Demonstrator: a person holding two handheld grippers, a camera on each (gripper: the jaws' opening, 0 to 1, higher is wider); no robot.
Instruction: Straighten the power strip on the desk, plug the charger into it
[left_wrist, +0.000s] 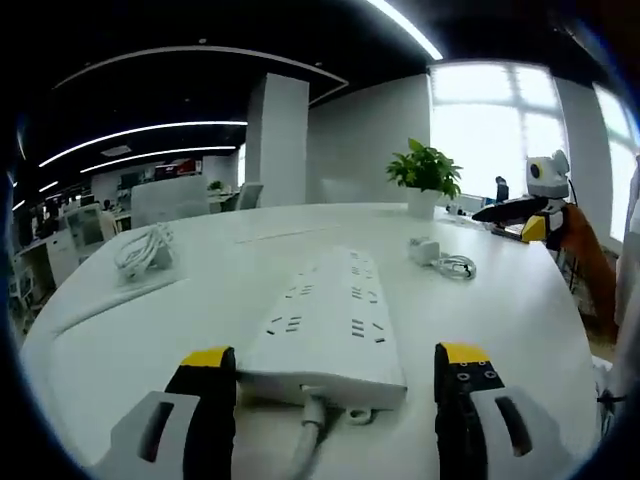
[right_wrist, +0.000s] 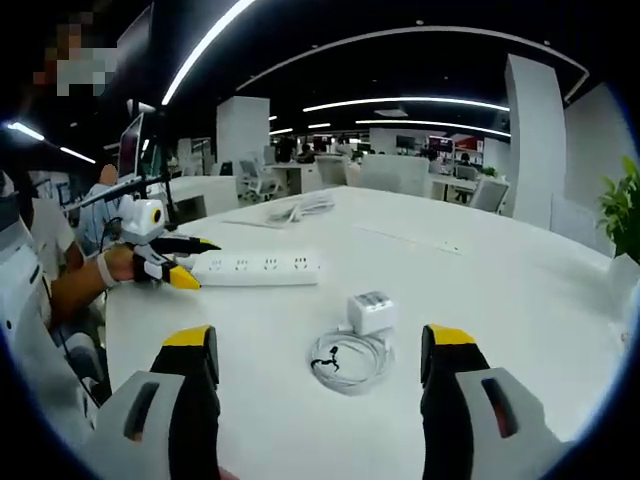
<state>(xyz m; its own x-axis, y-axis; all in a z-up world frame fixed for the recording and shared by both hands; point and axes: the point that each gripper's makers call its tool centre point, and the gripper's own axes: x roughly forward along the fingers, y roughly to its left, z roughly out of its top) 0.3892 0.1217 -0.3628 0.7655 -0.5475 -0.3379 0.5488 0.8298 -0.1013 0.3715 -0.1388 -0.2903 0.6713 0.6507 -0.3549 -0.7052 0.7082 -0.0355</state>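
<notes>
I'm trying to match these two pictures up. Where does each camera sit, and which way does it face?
Left gripper view: rides the left gripper, facing along the power strip; the right gripper shows at the far right.
Right gripper view: rides the right gripper, facing the charger and its coiled cable; a forearm shows.
Shared: power strip, charger, white desk.

- Your strip (left_wrist: 325, 320): white, long, many sockets face up, flat on the white desk (left_wrist: 500, 320). Its cord end points at you in the left gripper view; cord leaves that end.
- Your charger (right_wrist: 372, 311): white cube, unplugged, on the desk well apart from the strip, its white cable (right_wrist: 345, 360) coiled just beside it.
</notes>
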